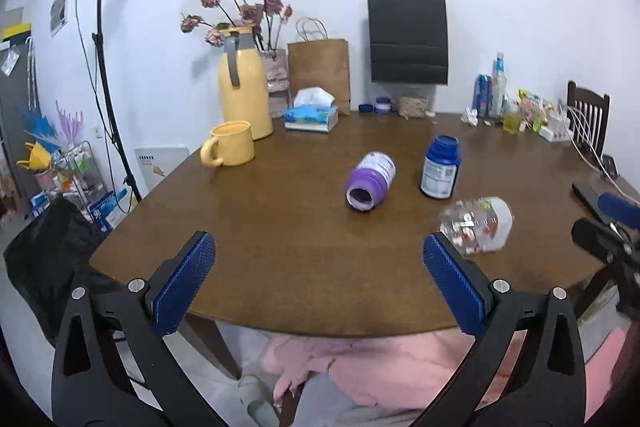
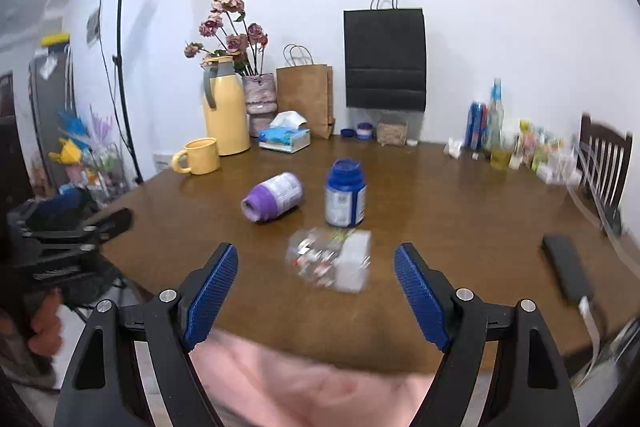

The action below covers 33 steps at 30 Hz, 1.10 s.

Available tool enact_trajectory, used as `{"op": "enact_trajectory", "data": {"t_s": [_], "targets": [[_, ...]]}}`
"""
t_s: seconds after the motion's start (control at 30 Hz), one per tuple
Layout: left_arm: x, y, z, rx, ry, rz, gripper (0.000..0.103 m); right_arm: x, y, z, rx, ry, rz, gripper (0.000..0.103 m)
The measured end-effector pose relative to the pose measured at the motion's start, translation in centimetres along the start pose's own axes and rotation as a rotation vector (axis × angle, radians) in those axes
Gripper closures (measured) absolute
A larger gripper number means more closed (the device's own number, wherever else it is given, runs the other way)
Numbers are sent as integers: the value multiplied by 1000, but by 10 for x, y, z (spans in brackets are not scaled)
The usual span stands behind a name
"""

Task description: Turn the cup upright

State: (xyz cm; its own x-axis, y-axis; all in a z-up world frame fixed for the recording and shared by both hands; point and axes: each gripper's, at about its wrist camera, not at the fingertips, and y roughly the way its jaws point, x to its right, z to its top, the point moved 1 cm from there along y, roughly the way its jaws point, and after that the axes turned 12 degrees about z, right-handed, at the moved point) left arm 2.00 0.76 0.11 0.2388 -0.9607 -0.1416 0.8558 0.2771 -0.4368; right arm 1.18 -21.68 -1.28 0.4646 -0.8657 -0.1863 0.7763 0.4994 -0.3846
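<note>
A clear plastic cup (image 2: 330, 259) with a printed pattern lies on its side on the brown table (image 2: 460, 211), blurred; it also shows in the left wrist view (image 1: 478, 225). My right gripper (image 2: 316, 287) is open and empty, its blue pads on either side of the cup and short of it. My left gripper (image 1: 320, 275) is open and empty over the table's near edge, with the cup just beyond its right pad (image 1: 454, 275).
A purple-capped bottle (image 2: 274, 197) lies on its side next to an upright blue bottle (image 2: 345, 194). A yellow mug (image 2: 198, 155), yellow jug (image 2: 225, 107), tissue box (image 2: 285, 137), paper bags and clutter line the far edge. A black device (image 2: 566, 271) lies at right.
</note>
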Motion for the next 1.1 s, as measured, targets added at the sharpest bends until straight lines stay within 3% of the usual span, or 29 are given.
{"op": "enact_trajectory", "data": {"t_s": [0.07, 0.13, 0.27, 0.83, 1.1], "targets": [[0, 0, -3, -24, -12, -34, 0, 1, 9, -2, -41, 15, 32, 18], [-1, 2, -4, -36, -15, -30, 0, 2, 17, -2, -72, 17, 5, 18], [-8, 5, -4, -53, -40, -28, 0, 3, 12, -1, -49, 37, 25, 18], [-7, -10, 1, 15, -24, -13, 0, 1, 9, 3, -23, 35, 10, 18], [-10, -23, 7, 93, -25, -19, 0, -4, -1, 9, 25, 10, 2, 18]]}}
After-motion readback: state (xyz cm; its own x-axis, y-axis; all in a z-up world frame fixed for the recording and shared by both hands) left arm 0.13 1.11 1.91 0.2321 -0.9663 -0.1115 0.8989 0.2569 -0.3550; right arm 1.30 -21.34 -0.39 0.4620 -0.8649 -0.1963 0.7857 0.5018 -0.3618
